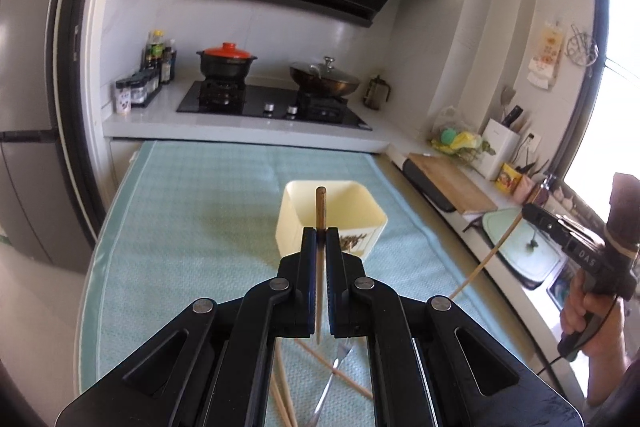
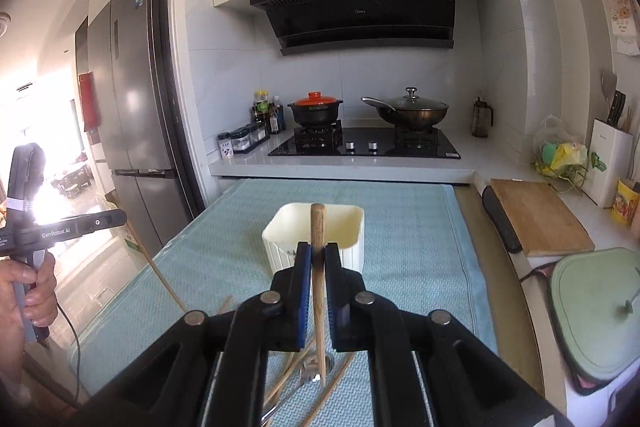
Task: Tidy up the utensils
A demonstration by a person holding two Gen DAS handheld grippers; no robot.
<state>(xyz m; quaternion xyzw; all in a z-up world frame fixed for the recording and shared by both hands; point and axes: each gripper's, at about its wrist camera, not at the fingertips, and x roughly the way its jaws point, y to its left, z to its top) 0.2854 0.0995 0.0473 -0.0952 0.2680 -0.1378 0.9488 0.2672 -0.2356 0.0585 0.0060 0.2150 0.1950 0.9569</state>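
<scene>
Both tongs grip one wooden chopstick each. Left tongs (image 1: 320, 233) clamp a dark-tipped chopstick (image 1: 320, 211) upright, its top in line with the cream holder (image 1: 332, 223) on the table. Right tongs (image 2: 318, 251) clamp a second chopstick (image 2: 318, 267), likewise raised before the same holder (image 2: 316, 231). Holder stands on a teal mat (image 1: 192, 227) covering the table. Loose chopsticks (image 1: 340, 375) and a metal fork (image 1: 332, 379) lie crossed on the mat below the tongs, well short of the holder. Beyond: hob with red-lidded pot (image 1: 227, 61) and lidded wok (image 1: 325, 79); cutting board (image 2: 538, 221) to the right. Left view catches the right tongs from outside, stick slanting down; right view shows the fridge (image 2: 132, 99) and the left hand (image 2: 34, 287).
</scene>
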